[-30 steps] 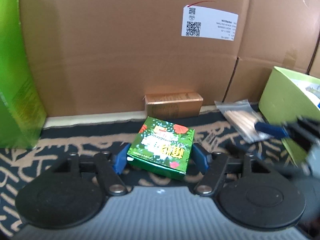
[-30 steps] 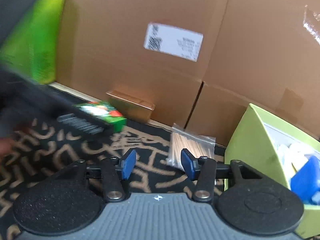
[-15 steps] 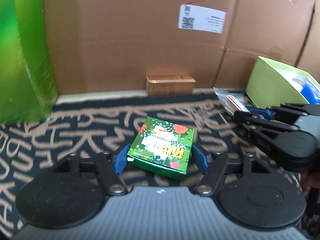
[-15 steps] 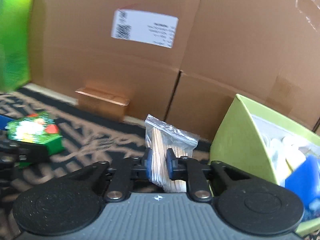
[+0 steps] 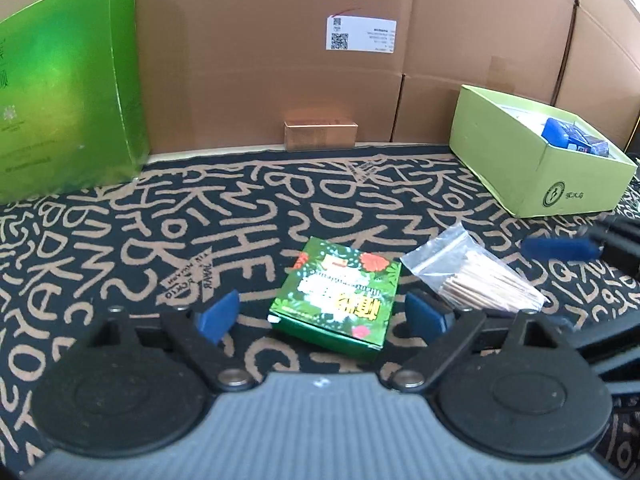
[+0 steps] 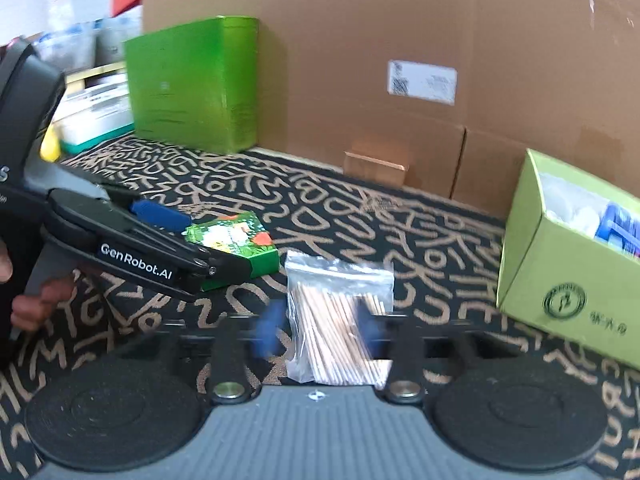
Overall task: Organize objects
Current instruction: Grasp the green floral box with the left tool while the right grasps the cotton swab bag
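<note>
left gripper [image 5: 326,316]: jaws just opened wide, clear of the green flower-print box [image 5: 338,294] set down on the patterned mat [image 5: 120,240] | right gripper [image 6: 320,326]: just opened, pads off the bag of wooden sticks [image 6: 340,320], laid beside the box | reason: grouping both near the open light-green box [image 5: 540,168], I judge

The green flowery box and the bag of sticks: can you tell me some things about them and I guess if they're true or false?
1. The flowery box lies on the patterned cloth. True.
2. The bag of sticks sits inside the lime box. False: it lies on the cloth.
3. The left hand-held gripper squeezes the flowery box. False: its fingers stand clear.
4. The lime box has things in it. True.
</note>
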Demonstrator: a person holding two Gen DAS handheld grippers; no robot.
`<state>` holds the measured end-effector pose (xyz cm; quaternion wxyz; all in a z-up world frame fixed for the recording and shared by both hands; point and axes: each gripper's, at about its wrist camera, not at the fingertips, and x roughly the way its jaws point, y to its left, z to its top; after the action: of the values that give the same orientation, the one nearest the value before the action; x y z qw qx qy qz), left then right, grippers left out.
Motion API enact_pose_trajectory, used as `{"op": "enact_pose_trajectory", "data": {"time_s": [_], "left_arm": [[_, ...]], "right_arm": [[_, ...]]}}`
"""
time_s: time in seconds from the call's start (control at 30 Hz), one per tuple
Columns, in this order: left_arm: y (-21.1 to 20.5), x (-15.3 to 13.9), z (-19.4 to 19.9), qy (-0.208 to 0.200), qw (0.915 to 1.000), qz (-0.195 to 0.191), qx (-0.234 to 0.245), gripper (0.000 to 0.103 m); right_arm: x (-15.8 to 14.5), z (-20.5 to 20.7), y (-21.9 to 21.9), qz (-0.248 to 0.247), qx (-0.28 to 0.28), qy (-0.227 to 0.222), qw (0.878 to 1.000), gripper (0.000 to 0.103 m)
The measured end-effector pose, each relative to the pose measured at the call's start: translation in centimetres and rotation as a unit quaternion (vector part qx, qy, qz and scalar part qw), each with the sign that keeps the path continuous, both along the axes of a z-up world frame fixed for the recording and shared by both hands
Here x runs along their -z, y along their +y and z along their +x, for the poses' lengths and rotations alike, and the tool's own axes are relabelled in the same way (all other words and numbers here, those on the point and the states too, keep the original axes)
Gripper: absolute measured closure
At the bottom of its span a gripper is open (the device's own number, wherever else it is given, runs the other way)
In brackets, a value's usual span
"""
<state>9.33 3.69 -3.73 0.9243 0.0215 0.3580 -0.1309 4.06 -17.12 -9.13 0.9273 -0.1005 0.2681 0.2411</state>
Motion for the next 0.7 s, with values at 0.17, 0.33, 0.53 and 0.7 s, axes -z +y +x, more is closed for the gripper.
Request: {"op": "enact_pose_trajectory", "data": {"time_s": [0.17,0.33,0.53,0.7], "left_arm": [[-0.9,0.3,0.8,0.006,0.9998,0.012,0.017,0.023],[-1.3,0.9,1.1,0.009,0.9996,0.025,0.010,0.018],[-1.5,0.8,1.4,0.011,0.9994,0.027,0.019,0.036],[-2.1,0.4,1.3,0.017,0.9993,0.023,0.022,0.040]], "right_arm": [[0.5,1.2,-0.1,-0.024,0.034,-0.024,0.999,0.029],[1.0,1.7,-1.3,0.028,0.042,0.037,0.998,0.030],[1.3,1.0,-1.4,0.028,0.041,0.042,0.998,0.058],[1.3,0.5,-1.8,0.037,0.039,0.039,0.998,0.071]]}}
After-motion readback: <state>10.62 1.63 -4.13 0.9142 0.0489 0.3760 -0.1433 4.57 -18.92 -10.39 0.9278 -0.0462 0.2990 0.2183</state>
